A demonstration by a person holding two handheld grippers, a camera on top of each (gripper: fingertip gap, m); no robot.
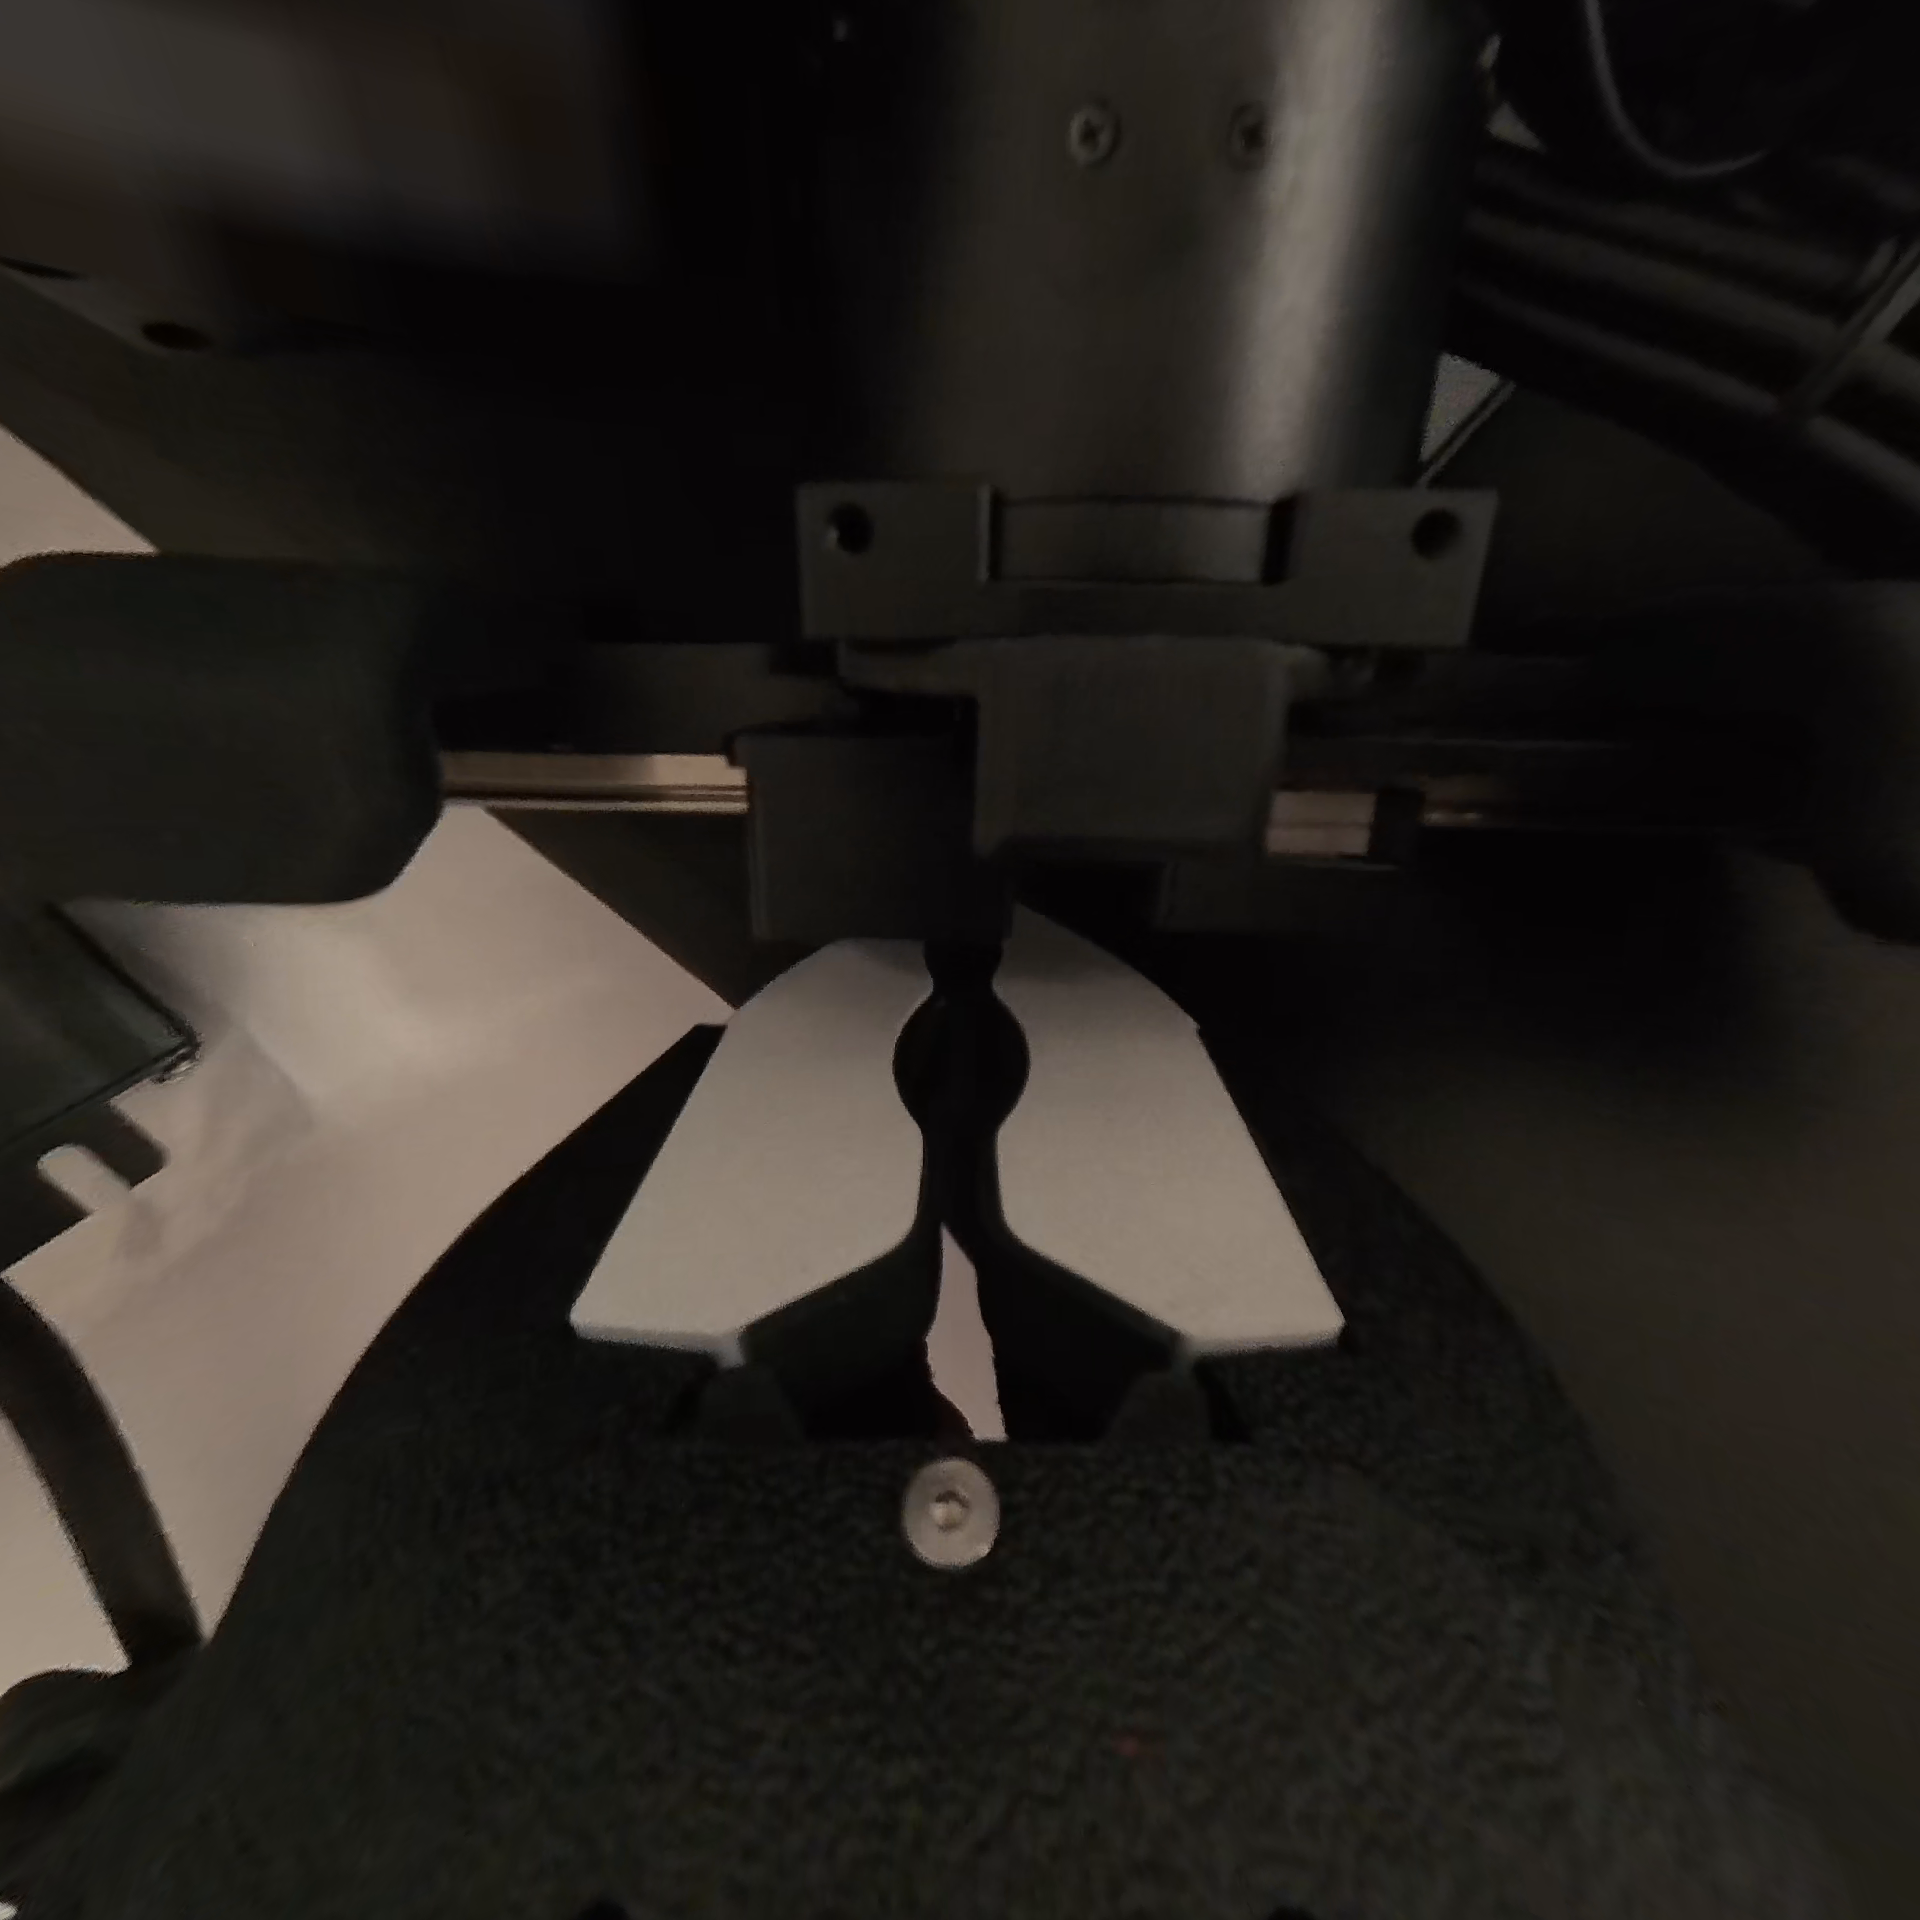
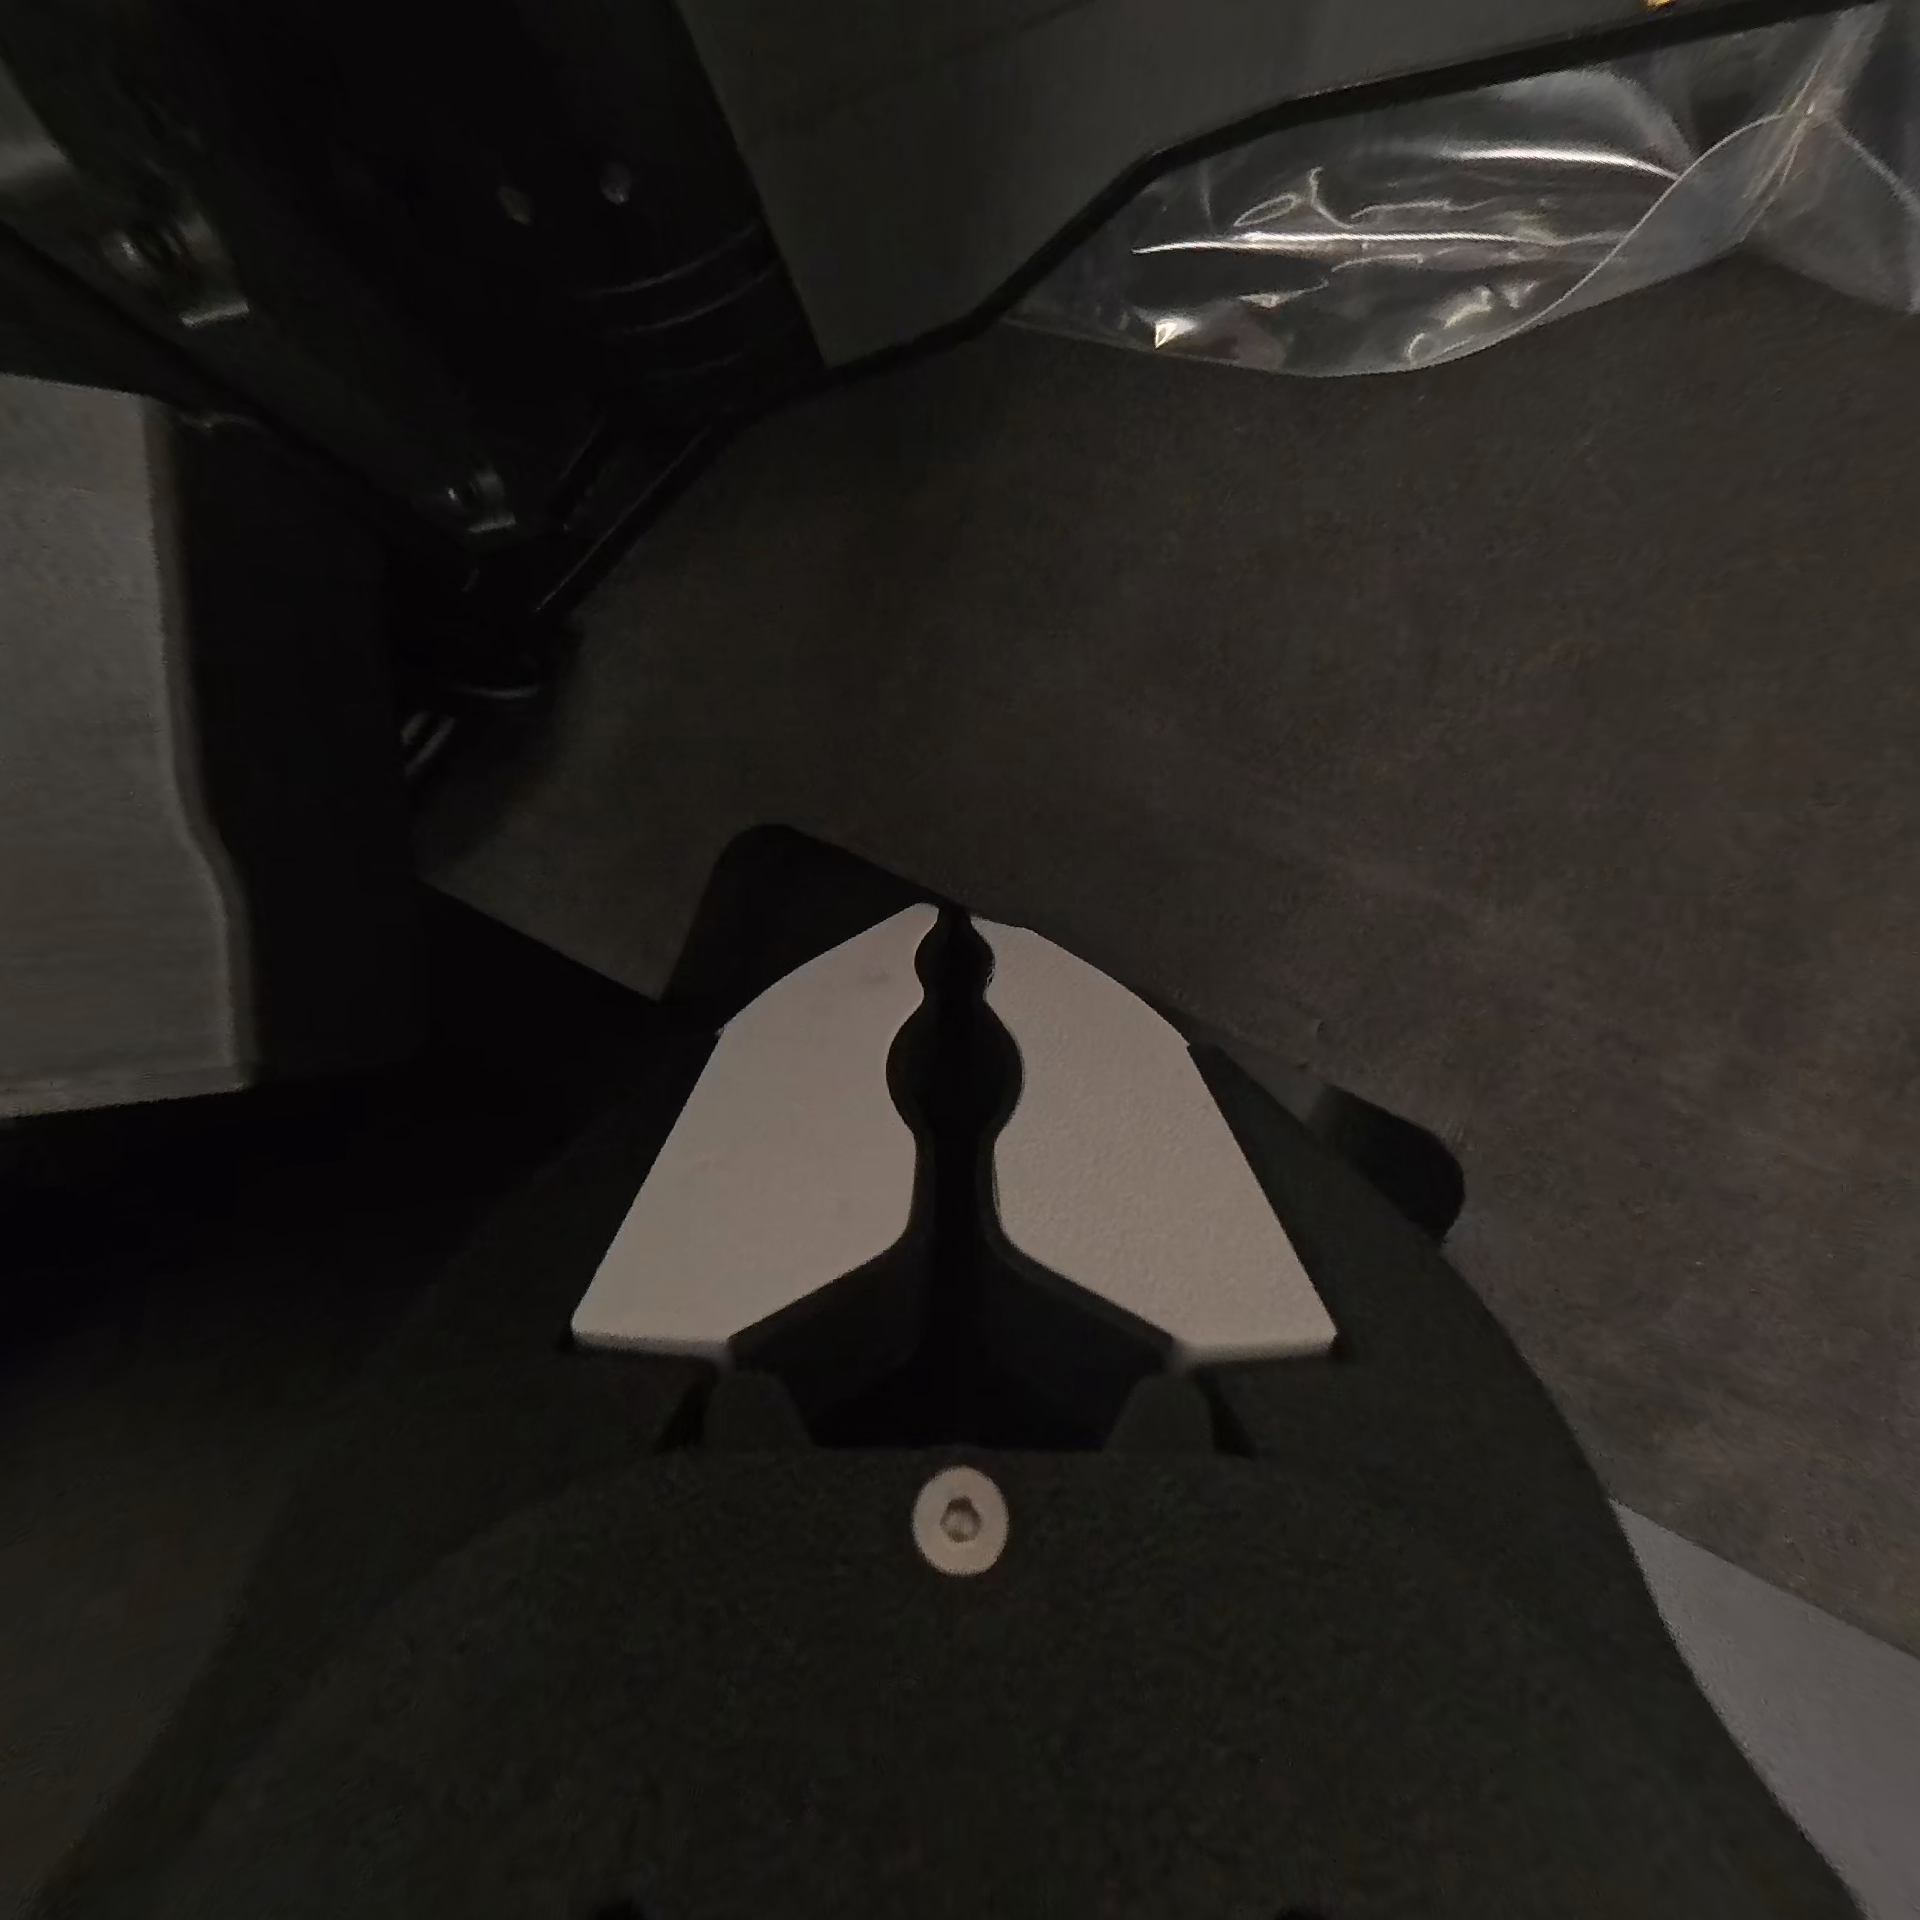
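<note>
Black plastic all round: my left gripper [image 1: 961,966] has its fingers [image 1: 790,1143] pressed together on nothing, tips nearly touching a dark printed carriage [image 1: 1127,743] on a steel rail [image 1: 592,777]. That block looks rigid and bolted on, no obvious spot to grab. Off to its left is pale counter [image 1: 343,1049].

My right gripper [image 2: 956,925] is also closed and empty, nose against a dark grey felt-like sheet [image 2: 1299,675], which looks soft and floppy. Beyond my fingertips lies a crinkly clear plastic bag [image 2: 1455,239], probably light and slippery.
</note>
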